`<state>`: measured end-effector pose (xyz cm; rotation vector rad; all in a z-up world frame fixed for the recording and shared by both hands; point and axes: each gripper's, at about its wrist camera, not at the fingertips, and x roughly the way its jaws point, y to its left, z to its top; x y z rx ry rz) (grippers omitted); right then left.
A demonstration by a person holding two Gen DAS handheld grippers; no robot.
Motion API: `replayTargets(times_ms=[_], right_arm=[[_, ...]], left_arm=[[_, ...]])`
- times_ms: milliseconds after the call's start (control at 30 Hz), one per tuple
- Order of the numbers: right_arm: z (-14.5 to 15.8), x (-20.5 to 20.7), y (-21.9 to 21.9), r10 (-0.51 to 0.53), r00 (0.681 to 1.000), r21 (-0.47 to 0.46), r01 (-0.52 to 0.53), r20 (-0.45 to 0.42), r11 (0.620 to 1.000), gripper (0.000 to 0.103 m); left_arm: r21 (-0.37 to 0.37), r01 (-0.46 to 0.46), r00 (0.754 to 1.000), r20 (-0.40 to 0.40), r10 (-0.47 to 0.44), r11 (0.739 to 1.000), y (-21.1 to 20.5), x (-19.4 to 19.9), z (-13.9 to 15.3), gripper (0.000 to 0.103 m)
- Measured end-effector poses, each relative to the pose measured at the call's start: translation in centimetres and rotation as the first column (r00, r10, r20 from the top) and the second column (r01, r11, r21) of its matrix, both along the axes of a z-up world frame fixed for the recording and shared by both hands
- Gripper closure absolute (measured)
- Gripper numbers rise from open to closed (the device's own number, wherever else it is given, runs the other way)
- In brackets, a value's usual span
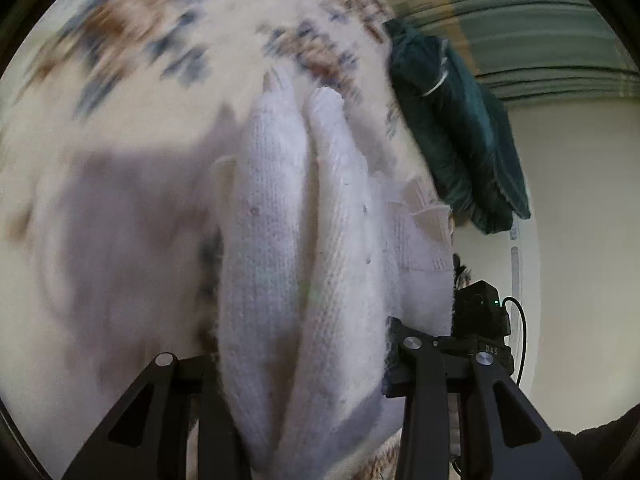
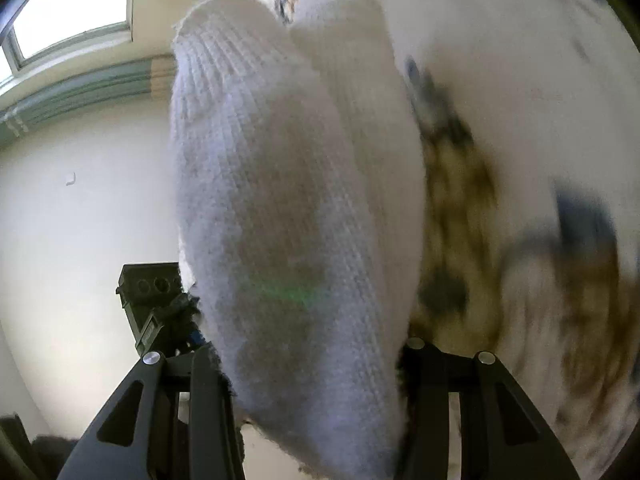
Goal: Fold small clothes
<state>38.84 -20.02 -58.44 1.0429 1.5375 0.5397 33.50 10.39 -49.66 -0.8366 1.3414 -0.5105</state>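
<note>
White knit socks (image 1: 288,260) fill both my claws: left claw (image 1: 304,360) and right claw (image 2: 316,360) clamp them, patterned cloth (image 1: 140,60) behind.

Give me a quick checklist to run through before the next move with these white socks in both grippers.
1. Left gripper has the white socks between its fingers: ok.
2. Right gripper has the same white knit between its fingers: ok.
3. Two sock toes side by side in the left view: ok.
4. Cuffs aligned: cannot tell.
5. Patterned cloth behind is flat: cannot tell, blurred.
6. Dark green garment lies apart from the socks: ok.
</note>
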Motion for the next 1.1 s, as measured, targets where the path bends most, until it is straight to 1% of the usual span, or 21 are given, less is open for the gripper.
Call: replayTargets(times_ms=[67, 167, 233, 267, 333, 367, 400, 433, 467, 533, 633, 700, 767, 833, 900, 933, 967, 1000, 1033, 1067, 1100], right_arm=[[-0.7, -2.9, 0.1, 0.019, 0.999, -0.005, -0.019, -0.031, 1.0, 0.058], [-3.0, -7.1, 0.0, 0.043, 0.995, -0.036, -0.046, -0.092, 0.998, 0.057], [-4.6, -9.0, -0.5, 0.045, 0.992, -0.09, -0.056, -0.121, 0.994, 0.054], [-5.1, -9.4, -0.7, 0.044, 0.99, -0.096, -0.057, -0.132, 0.994, 0.053], [-5.8, -9.8, -1.5, 0.037, 0.984, -0.13, -0.061, -0.177, 0.99, 0.04], [-5.7, -9.8, -1.9, 0.036, 0.983, -0.145, -0.063, -0.183, 0.987, 0.04], [-5.1, -9.5, -2.4, 0.048, 0.982, -0.169, -0.079, -0.18, 0.983, 0.038], [-4.6, -9.4, -2.8, 0.059, 0.983, -0.188, -0.092, -0.173, 0.978, 0.034], [-3.7, -9.1, -3.5, 0.074, 0.984, -0.219, -0.109, -0.162, 0.97, 0.033], [-2.0, -8.6, -4.7, 0.097, 0.985, -0.268, -0.132, -0.141, 0.954, 0.033], [1.1, -7.0, -6.5, 0.101, 0.992, -0.356, -0.121, -0.074, 0.927, 0.033], [3.5, -6.3, -8.2, 0.084, 0.996, -0.41, -0.076, 0.003, 0.909, 0.033], [5.0, -5.1, -9.2, 0.074, 0.995, -0.444, -0.038, 0.064, 0.895, 0.033], [6.0, -3.5, -9.6, 0.081, 0.99, -0.467, -0.017, 0.116, 0.884, 0.033], [7.0, -0.8, -7.1, 0.087, 0.986, -0.483, -0.008, 0.142, 0.875, 0.033], [7.4, 0.2, -4.7, 0.099, 0.985, -0.488, -0.017, 0.143, 0.873, 0.033], [6.9, 1.1, -4.6, 0.115, 0.984, -0.486, -0.034, 0.137, 0.873, 0.033], [6.4, 1.5, -3.9, 0.125, 0.984, -0.493, -0.047, 0.128, 0.869, 0.036], [6.0, 2.0, -3.7, 0.137, 0.983, -0.495, -0.06, 0.121, 0.867, 0.042], [5.7, 2.3, -2.7, 0.151, 0.981, -0.496, -0.07, 0.126, 0.866, 0.065], [5.8, 2.4, -2.5, 0.162, 0.979, -0.527, -0.071, 0.127, 0.847, 0.099]], left_arm=[[0.027, -0.002, 0.998, -0.06, 0.004, 1.0, 0.1, -3.2, -1.3, 0.068], [0.049, -0.004, 0.985, -0.169, 0.013, 0.999, 0.1, -7.3, -5.3, 0.065], [0.066, -0.003, 0.98, -0.197, 0.016, 0.998, 0.1, -8.4, -6.8, 0.061], [0.06, -0.013, 0.979, -0.202, 0.024, 0.998, 0.3, -8.8, -7.1, 0.059], [0.069, -0.029, 0.978, -0.203, 0.042, 0.997, 0.7, -8.8, -6.6, 0.054], [0.084, -0.03, 0.98, -0.194, 0.046, 0.996, 0.9, -8.8, -5.9, 0.053], [0.108, -0.031, 0.981, -0.186, 0.051, 0.994, 1.3, -8.9, -4.9, 0.048], [0.118, -0.045, 0.981, -0.182, 0.066, 0.992, 1.8, -8.9, -3.8, 0.047], [0.121, -0.062, 0.982, -0.172, 0.083, 0.991, 2.2, -9.2, -3.0, 0.046], [0.144, -0.093, 0.985, -0.133, 0.112, 0.985, 3.1, -9.3, -1.0, 0.036], [0.186, -0.086, 0.994, -0.049, 0.097, 0.979, 3.5, -8.1, 1.6, 0.035], [0.177, -0.079, 0.996, -0.017, 0.083, 0.981, 2.9, -6.5, 1.7, 0.035], [0.164, -0.059, 0.998, 0.007, 0.059, 0.985, 2.1, -4.5, 0.9, 0.035], [0.189, -0.027, 0.999, 0.024, 0.022, 0.982, 0.7, -2.1, -0.1, 0.035], [0.212, 0.031, 0.999, 0.031, -0.039, 0.977, -0.8, 0.0, -1.3, 0.036], [0.224, 0.062, 0.997, 0.034, -0.072, 0.973, -1.5, 0.5, -1.7, 0.04], [0.238, 0.094, 0.994, 0.038, -0.105, 0.967, -2.3, 0.8, -2.1, 0.05], [0.239, 0.128, 0.989, 0.038, -0.142, 0.963, -2.9, 1.1, -2.4, 0.091], [0.252, 0.159, 0.985, 0.027, -0.171, 0.955, -3.3, 1.2, -2.7, 0.103], [0.27, 0.161, 0.983, 0.039, -0.178, 0.949, -3.4, 1.2, -2.5, 0.103], [0.263, 0.153, 0.982, 0.069, -0.176, 0.953, -3.1, 1.0, -1.7, 0.103]])
